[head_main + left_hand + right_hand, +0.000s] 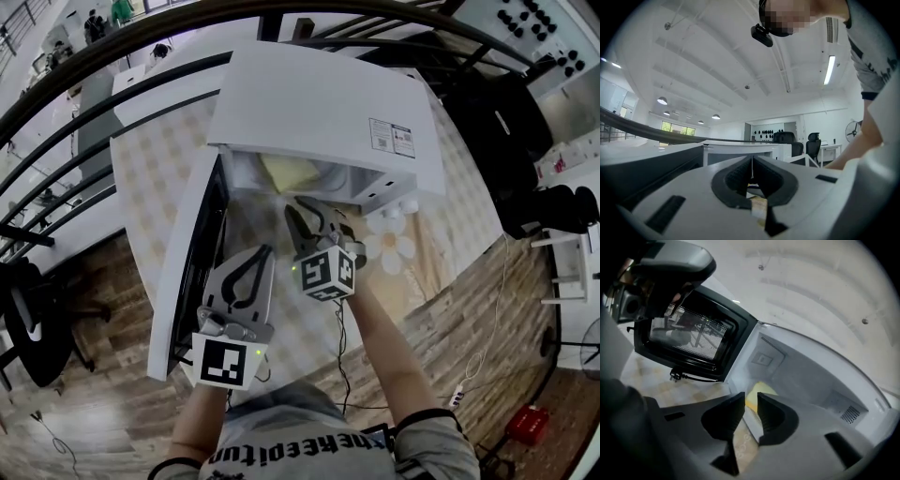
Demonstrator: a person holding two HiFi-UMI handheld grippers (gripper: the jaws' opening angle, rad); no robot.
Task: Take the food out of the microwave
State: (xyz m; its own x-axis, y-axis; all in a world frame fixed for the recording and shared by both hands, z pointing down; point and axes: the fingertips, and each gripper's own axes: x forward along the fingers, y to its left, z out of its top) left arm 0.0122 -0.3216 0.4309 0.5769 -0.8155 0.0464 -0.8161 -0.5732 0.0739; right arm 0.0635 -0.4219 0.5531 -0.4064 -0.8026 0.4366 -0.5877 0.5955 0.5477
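The microwave (pixel 319 112) sits back from the desk's (pixel 155 178) near edge, door (pixel 186 272) swung open. The yellow food (pixel 284 172) lies inside. My right gripper (pixel 306 221) is at the opening, jaws parted, empty. My left gripper (pixel 261 255) is closed. Next I should reach in and straddle the food.

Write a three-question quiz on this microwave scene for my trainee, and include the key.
1. True or false: the door of the microwave is shut.
2. What shows beyond the fingers of the right gripper in its own view? A. a red cup B. yellow food inside the microwave C. a spoon
3. Fill in: the fingers of the left gripper stand ___ (together or apart).
Key: 1 false, the door hangs open at the left in the head view; 2 B; 3 together.
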